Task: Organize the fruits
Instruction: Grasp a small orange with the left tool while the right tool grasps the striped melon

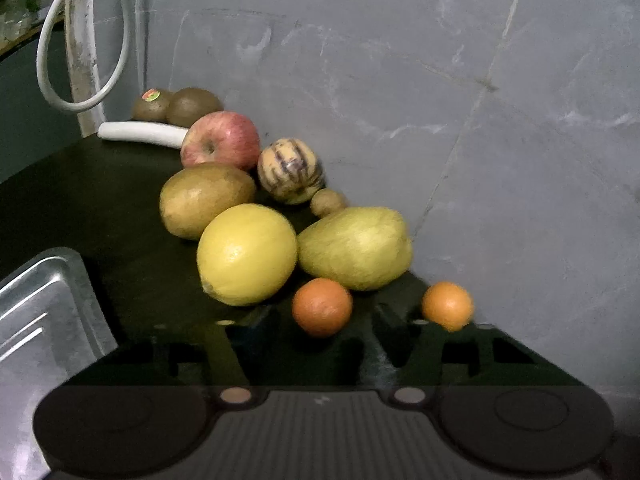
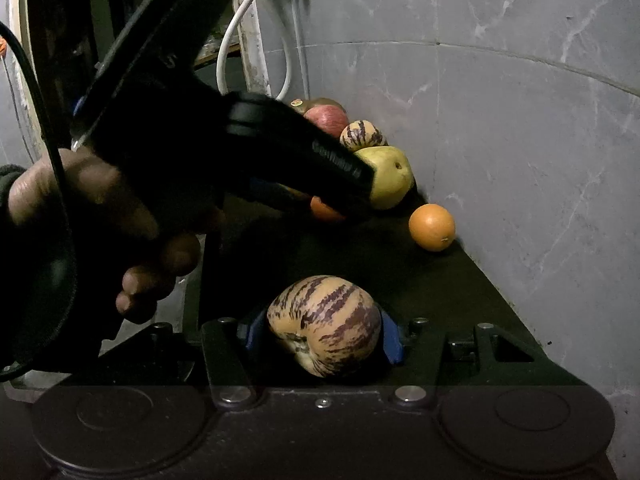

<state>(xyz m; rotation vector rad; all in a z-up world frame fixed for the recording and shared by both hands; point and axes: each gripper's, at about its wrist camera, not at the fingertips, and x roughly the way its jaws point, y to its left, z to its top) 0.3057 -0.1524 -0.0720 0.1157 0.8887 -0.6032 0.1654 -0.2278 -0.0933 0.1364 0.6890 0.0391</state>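
Note:
In the left wrist view, fruits lie in a row on the dark table along the grey wall: two kiwis [image 1: 176, 106], a red apple [image 1: 220, 141], a striped pepino melon [image 1: 291, 171], a brown pear [image 1: 206, 200], a small kiwi [image 1: 328, 202], a lemon [image 1: 247, 254], a yellow-green pear [image 1: 356, 247] and two oranges [image 1: 322, 306] [image 1: 448, 306]. My left gripper [image 1: 322, 320] is open, its fingers on either side of the nearer orange. My right gripper [image 2: 324, 332] is shut on a second striped pepino melon [image 2: 325, 326]. The left gripper body [image 2: 224, 136] and the hand block much of the right view.
A metal tray [image 1: 44, 304] lies at the lower left. A white cable [image 1: 80, 40] loops down at the back left by a white bar [image 1: 140, 133]. The grey wall [image 1: 440, 100] borders the table on the right. An orange [image 2: 432, 227] lies by the wall.

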